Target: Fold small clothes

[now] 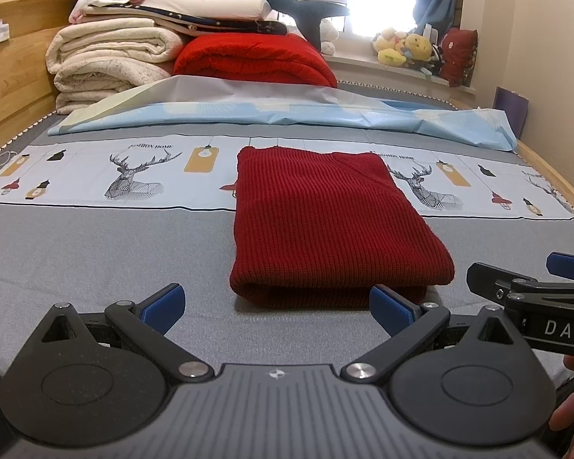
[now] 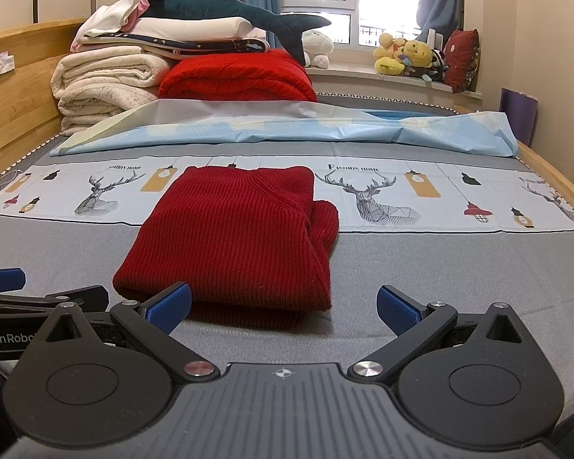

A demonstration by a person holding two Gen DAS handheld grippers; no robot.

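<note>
A dark red ribbed knitted sweater (image 1: 317, 214) lies folded into a neat oblong on the grey bed (image 1: 95, 252), towards the near edge, its far end reaching onto the pale printed cloth with deer drawings (image 1: 134, 176); the left tool (image 1: 277, 308) gapes wide just short of the sweater's near fold, gripping nothing; the right tool (image 2: 283, 308) stands equally wide and empty beside it; the knit looks soft, thick and fairly light, likely to sag and slump when lifted, hardly slippery; I would pinch the doubled near corners, both layers together, since a single layer would probably pull the fold apart.
</note>
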